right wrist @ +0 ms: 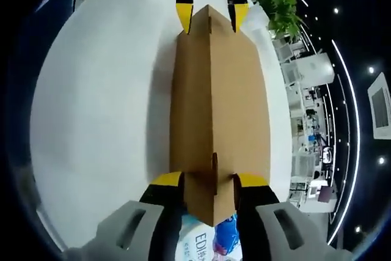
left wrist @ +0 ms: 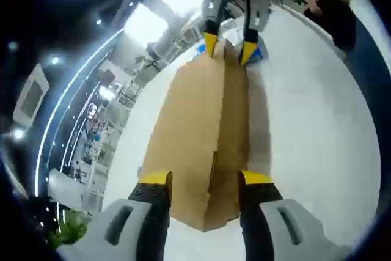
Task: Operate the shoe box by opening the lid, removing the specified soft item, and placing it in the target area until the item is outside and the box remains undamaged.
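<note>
A closed brown cardboard shoe box (left wrist: 204, 126) lies lengthwise on the white table between my two grippers. In the left gripper view my left gripper (left wrist: 206, 178) clamps the near end, a yellow-tipped jaw pressed on each side. My right gripper (left wrist: 229, 46) holds the far end. In the right gripper view the shoe box (right wrist: 217, 96) runs away from my right gripper (right wrist: 209, 180), whose jaws squeeze its near end, and my left gripper (right wrist: 212, 16) grips the far end. A blue and white soft packet (right wrist: 211, 242) lies under the box end by my right gripper and shows as a blue patch (left wrist: 259, 53).
The white table (right wrist: 98, 108) spreads wide on both sides of the box. A person in dark clothes (left wrist: 333, 13) stands past the table's far edge. A green plant (right wrist: 278, 4) and office shelving stand off the table.
</note>
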Action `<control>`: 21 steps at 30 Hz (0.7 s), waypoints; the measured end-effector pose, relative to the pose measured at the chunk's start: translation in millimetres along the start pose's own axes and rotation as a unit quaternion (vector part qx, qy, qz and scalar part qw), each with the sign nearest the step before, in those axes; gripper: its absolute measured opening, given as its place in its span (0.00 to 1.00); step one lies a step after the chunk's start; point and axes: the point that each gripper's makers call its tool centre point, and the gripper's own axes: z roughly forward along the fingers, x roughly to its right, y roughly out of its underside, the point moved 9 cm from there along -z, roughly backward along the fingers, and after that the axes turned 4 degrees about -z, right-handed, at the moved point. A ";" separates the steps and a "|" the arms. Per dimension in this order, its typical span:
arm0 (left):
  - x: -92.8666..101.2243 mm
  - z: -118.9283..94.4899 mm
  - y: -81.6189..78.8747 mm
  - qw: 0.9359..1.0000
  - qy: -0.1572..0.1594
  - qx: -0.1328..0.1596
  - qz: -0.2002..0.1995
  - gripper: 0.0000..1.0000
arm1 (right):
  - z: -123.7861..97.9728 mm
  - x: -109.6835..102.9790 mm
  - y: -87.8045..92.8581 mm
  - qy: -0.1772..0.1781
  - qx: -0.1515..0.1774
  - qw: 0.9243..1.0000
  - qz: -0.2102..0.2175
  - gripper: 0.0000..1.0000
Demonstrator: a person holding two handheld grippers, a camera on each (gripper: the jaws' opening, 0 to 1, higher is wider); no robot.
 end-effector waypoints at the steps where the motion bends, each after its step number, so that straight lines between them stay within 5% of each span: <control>1: -2.7 -2.2 -2.3 1.000 0.002 0.015 -0.022 0.53 | 0.2 -0.1 -0.2 -0.002 0.003 1.000 0.003 0.33; 6: -19.3 -23.4 -8.9 0.983 -0.005 0.047 -0.179 0.80 | 5.7 -7.1 -4.1 -0.019 0.012 0.999 0.032 0.48; 10: -20.3 -37.3 -11.4 0.961 0.017 0.025 -0.274 0.92 | 8.9 -7.4 -5.1 -0.019 0.015 0.998 0.049 0.52; 13: -18.5 -49.0 -22.3 0.950 0.023 0.047 -0.308 0.99 | 10.0 -7.2 -5.3 -0.018 0.018 0.999 0.047 0.53; 15: -15.7 -59.6 -27.7 0.948 0.025 0.042 -0.316 0.99 | 10.9 -6.6 -4.9 -0.016 0.021 0.999 0.046 0.53; 21: 7.3 -91.8 -44.6 0.922 0.034 0.029 -0.384 0.99 | 11.9 -7.5 -6.4 -0.016 0.037 0.997 0.063 0.56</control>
